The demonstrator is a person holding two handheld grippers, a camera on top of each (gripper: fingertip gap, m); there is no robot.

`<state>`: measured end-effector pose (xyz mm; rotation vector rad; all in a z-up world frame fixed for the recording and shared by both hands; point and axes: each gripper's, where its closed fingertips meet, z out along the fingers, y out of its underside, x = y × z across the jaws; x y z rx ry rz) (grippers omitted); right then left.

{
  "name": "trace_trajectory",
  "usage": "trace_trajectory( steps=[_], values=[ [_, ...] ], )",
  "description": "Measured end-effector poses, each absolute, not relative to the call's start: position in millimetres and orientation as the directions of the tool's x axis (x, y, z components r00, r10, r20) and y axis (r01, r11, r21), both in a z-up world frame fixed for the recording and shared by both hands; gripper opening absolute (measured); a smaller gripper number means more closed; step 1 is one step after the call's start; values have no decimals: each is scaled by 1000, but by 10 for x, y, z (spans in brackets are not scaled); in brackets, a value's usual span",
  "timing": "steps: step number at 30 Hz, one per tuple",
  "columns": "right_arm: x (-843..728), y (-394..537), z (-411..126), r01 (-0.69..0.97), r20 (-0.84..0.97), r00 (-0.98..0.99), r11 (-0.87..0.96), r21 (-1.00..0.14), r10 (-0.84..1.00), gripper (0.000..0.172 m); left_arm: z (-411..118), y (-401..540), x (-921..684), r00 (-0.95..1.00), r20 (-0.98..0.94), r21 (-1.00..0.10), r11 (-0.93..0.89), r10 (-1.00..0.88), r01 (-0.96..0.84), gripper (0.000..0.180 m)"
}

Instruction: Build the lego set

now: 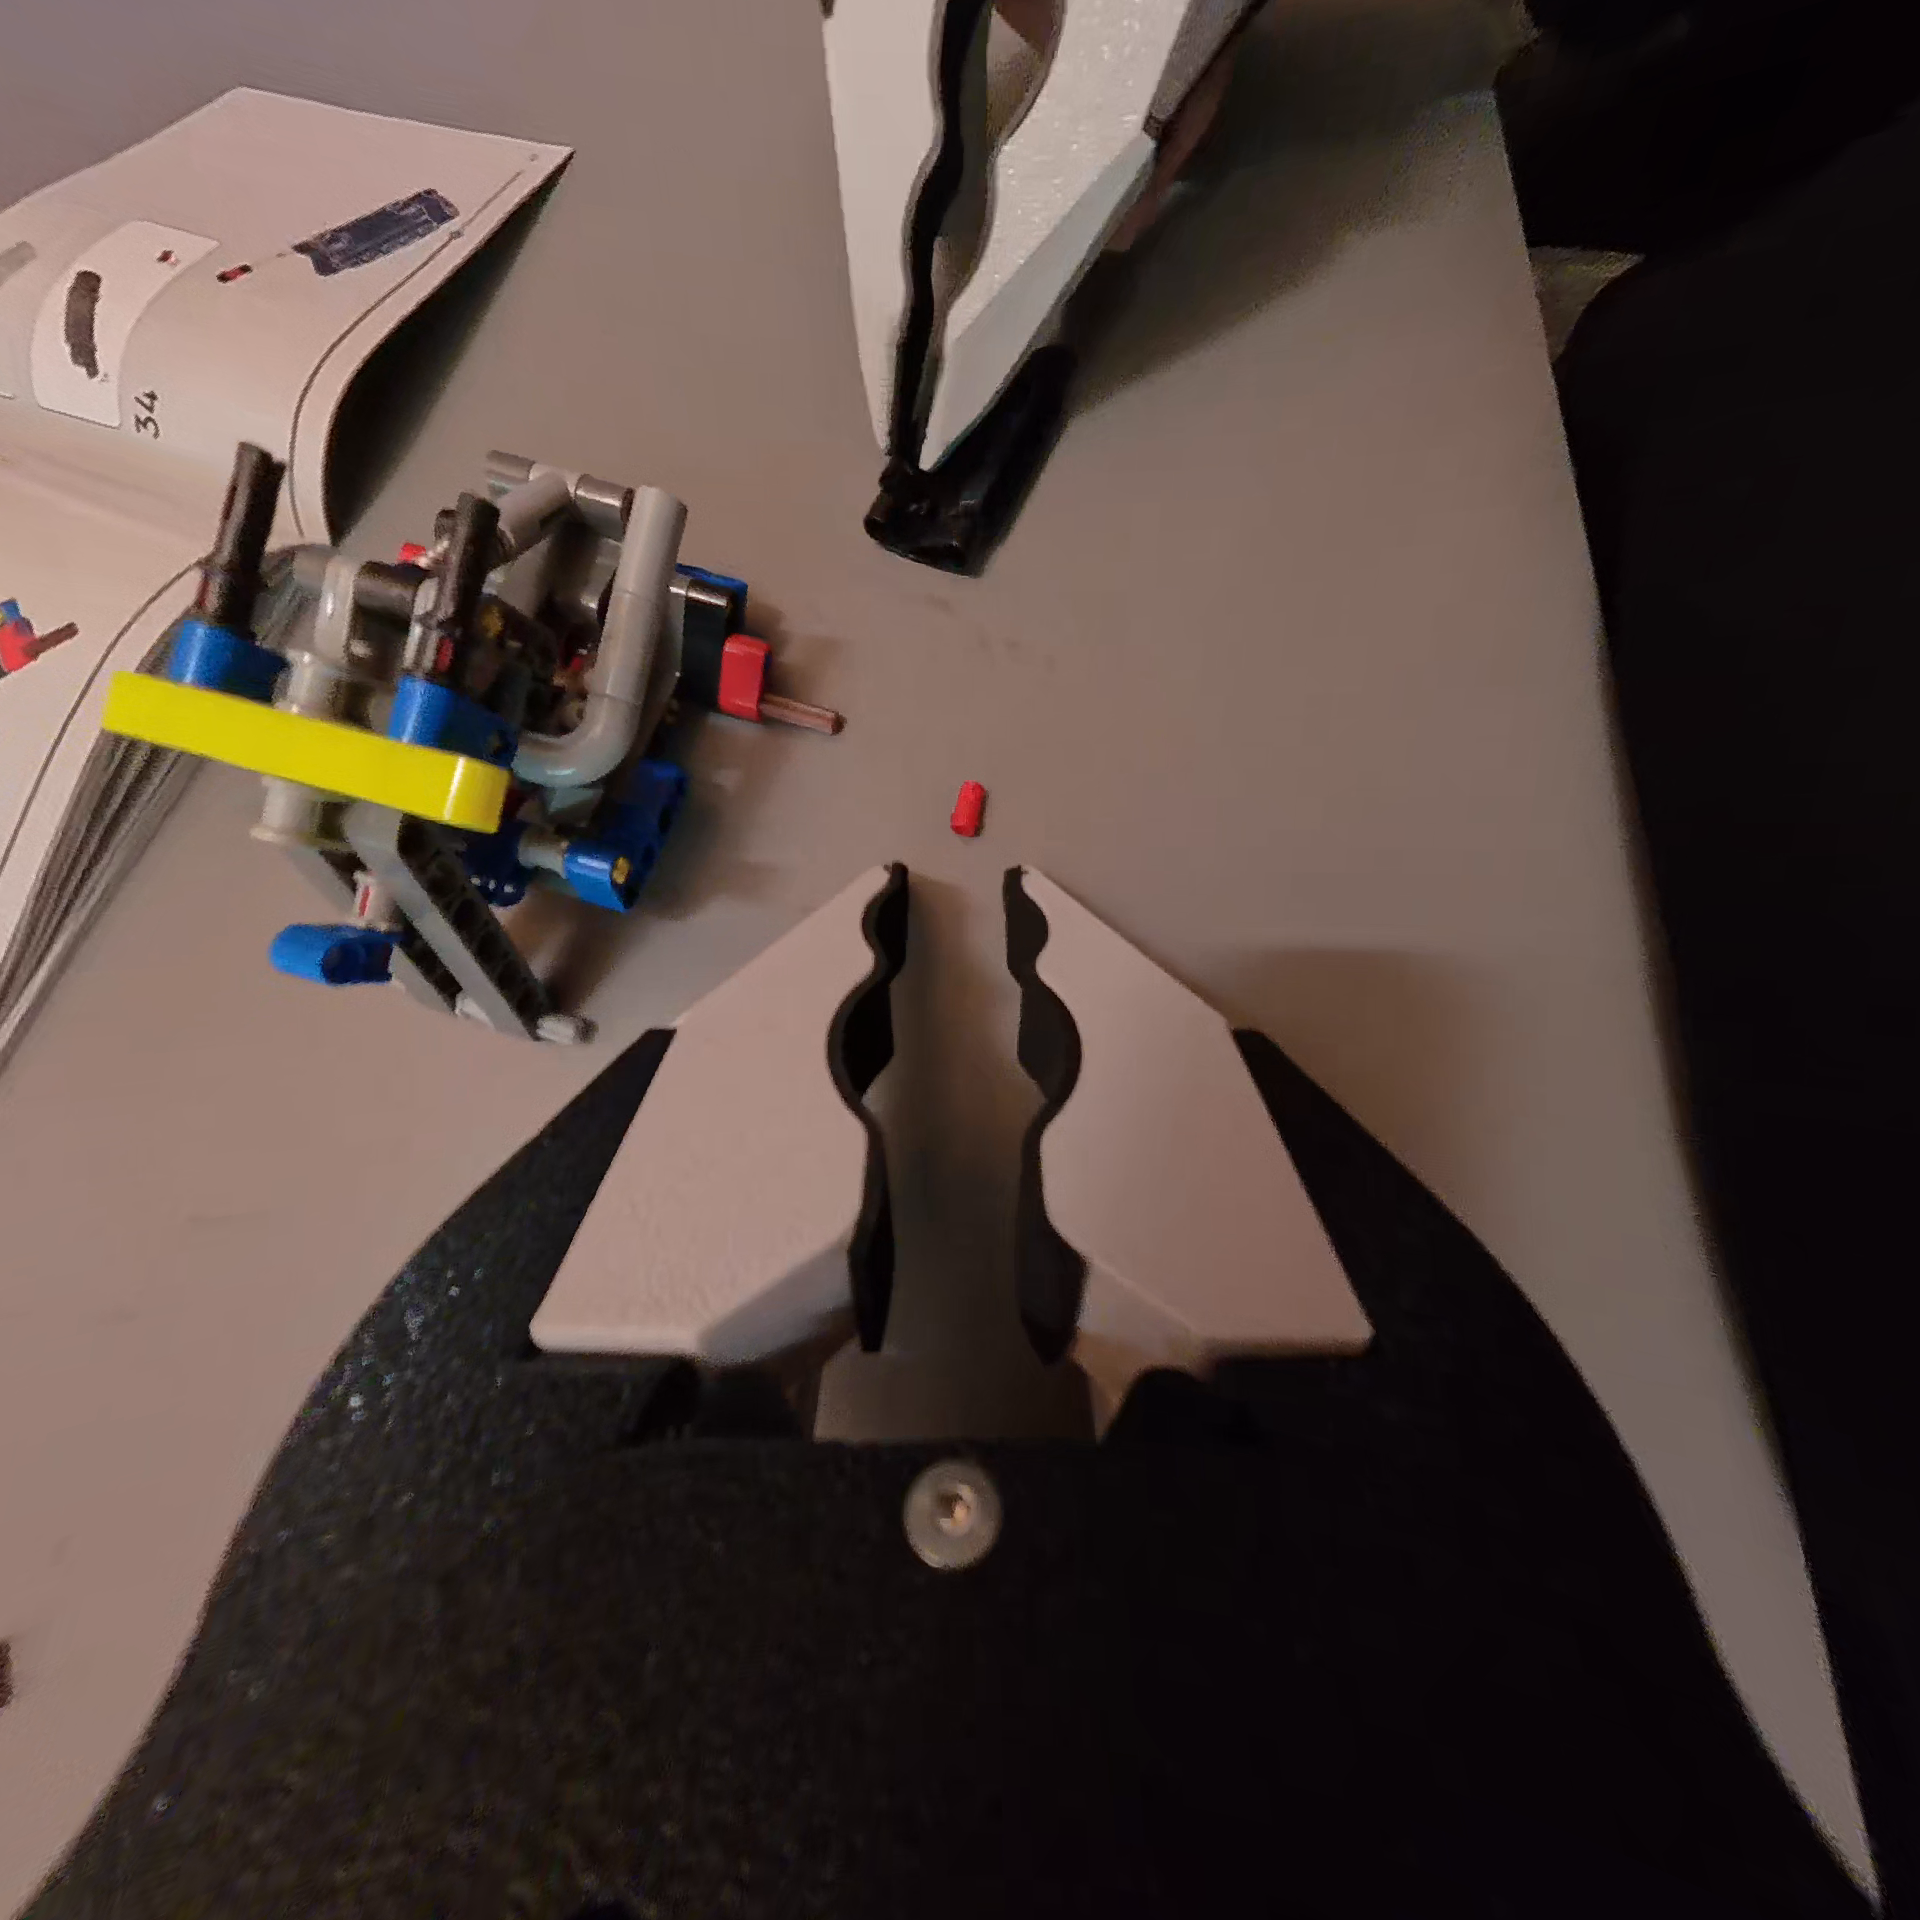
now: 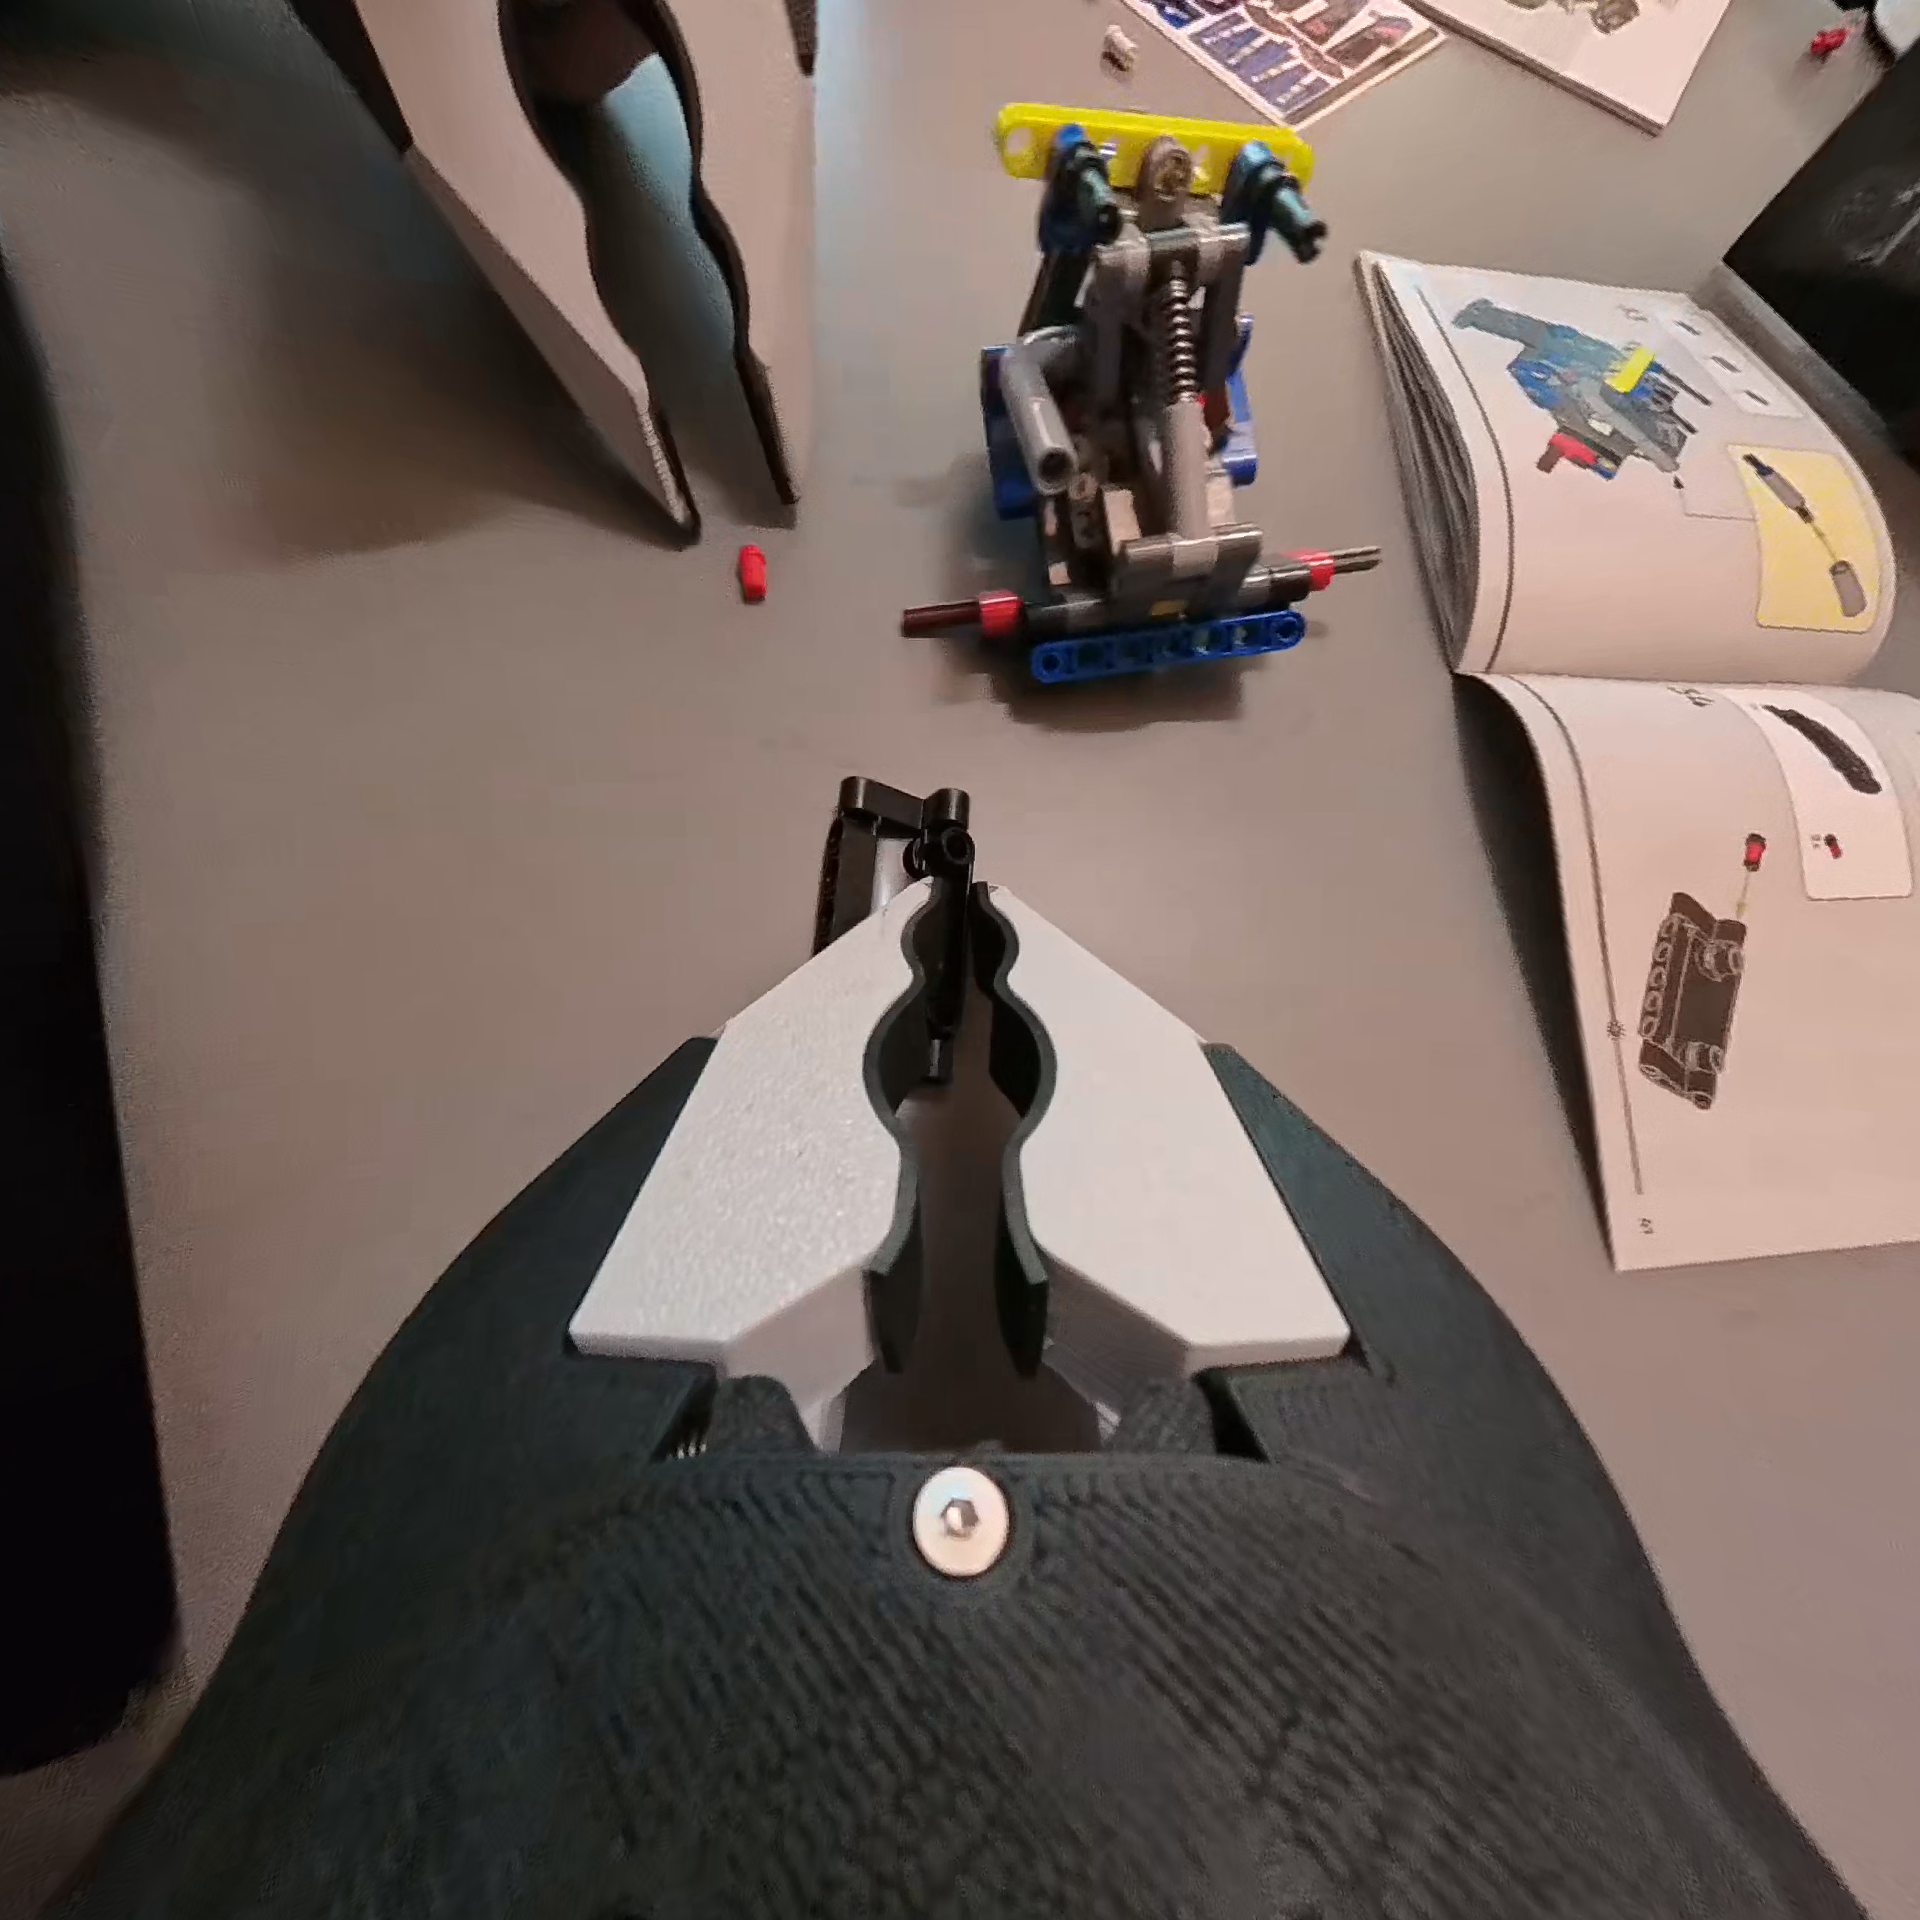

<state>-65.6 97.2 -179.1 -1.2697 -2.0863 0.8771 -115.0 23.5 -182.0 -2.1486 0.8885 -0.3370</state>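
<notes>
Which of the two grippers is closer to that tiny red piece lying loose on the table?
The left gripper. Its open fingertips sit just short of the small red piece, not touching it. The right gripper, clamped on a black part, is clearly farther away.

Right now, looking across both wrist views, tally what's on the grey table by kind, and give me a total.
Hand-held grippers: 2, left open over the table, right shut on a black brick part
Part-built brick models: 1
Loose small red pieces: 1
Open instruction booklets: 1
Total: 6, black brick part included
</notes>
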Motion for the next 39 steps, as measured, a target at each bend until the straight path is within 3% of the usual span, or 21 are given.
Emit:
trace_trajectory(
  steps=[11, 19, 26, 39],
  values=[
    [-710, 708, -1794, 520, 128, -479, 398, -756, 868, 3, -1824, 157, -1095, 734, 75, -743, -528, -675, -410, 15],
    [-734, 624, -1788, 464, 188, -532, 470, -751, 825, 1, -1834, 297, -1084, 730, -12, -741, -484, -683, -465, 16],
    [-753, 612, -1788, 439, 228, -540, 502, -745, 810, 0, -1844, 305, -1029, 696, -22, -738, -458, -718, -496, 3],
    [-808, 544, -1789, 398, 269, -568, 546, -737, 778, 0, -1807, 409, -959, 688, -5, -755, -449, -725, -479, 1]
  ],
)
